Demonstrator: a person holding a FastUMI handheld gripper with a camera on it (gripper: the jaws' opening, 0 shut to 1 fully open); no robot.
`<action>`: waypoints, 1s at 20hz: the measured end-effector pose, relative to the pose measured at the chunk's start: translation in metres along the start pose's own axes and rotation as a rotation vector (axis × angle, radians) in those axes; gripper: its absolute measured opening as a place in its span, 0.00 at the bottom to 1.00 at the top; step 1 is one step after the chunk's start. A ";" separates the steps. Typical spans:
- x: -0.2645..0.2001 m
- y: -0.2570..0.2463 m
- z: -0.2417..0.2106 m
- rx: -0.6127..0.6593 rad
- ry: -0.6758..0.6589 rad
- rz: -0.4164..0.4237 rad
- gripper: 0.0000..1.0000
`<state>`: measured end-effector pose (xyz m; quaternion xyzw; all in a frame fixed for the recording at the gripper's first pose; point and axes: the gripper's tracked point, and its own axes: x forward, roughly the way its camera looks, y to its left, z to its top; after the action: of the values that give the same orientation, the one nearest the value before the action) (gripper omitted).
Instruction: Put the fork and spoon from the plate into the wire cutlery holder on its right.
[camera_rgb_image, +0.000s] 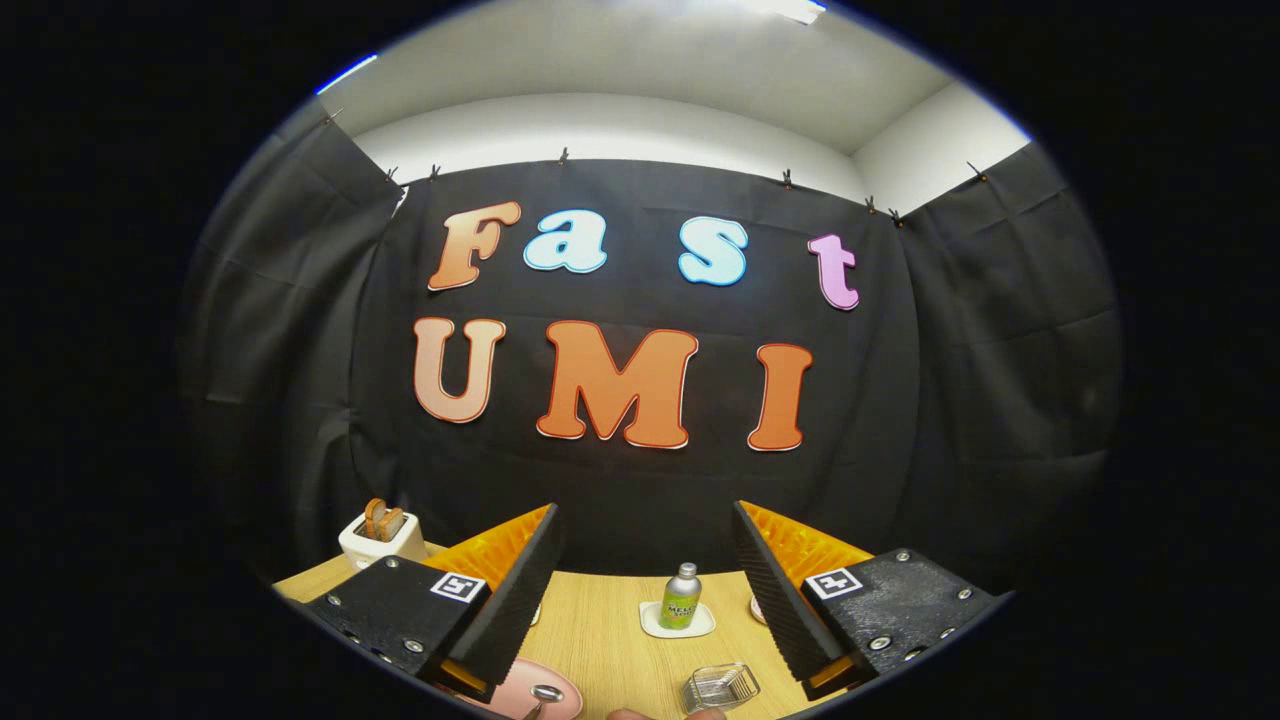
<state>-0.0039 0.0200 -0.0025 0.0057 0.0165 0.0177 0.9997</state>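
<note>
Nearest to us, the gripper (645, 600) hangs above the table w/ its two fingers spread wide apart, nothing held btwn them. Each finger (515, 600) shows a ribbed inner face, and a small square marker sits on top of each finger mount.

Just below and btwn the fingers we see the wooden table (600, 640). By the left finger lies a pink plate (515, 690), partly hidden under that finger. On the plate we see the bowl of a spoon (546, 693), its handle running down out of sight. We can't make out the fork here.

To the right of the plate, closer to the right finger, sits the wire cutlery holder (722, 686), low and rectangular, looking empty as far as we can tell. Something small and pale, maybe a fingertip (630, 714), peeks in at the near edge btwn plate and holder; too little shows to be sure.

Further on, roughly mid-gap btwn the fingers, a small metal bottle (681, 596) w/ a green label stands upright on a white coaster (678, 622).

Beyond the left finger, at the table's far left corner, a white toaster (380, 538) holds bread slices in its slots.

Behind everything hangs the black cloth wall (950, 400), clipped along its top, w/ a pale ceiling above.
</note>
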 end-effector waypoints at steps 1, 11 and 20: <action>0.000 0.000 -0.001 -0.001 0.004 0.000 1.00; 0.015 0.037 -0.066 -0.032 0.174 0.062 1.00; 0.000 0.090 -0.206 -0.011 0.601 0.186 0.96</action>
<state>-0.0135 0.1124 -0.2078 -0.0037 0.3105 0.1102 0.9442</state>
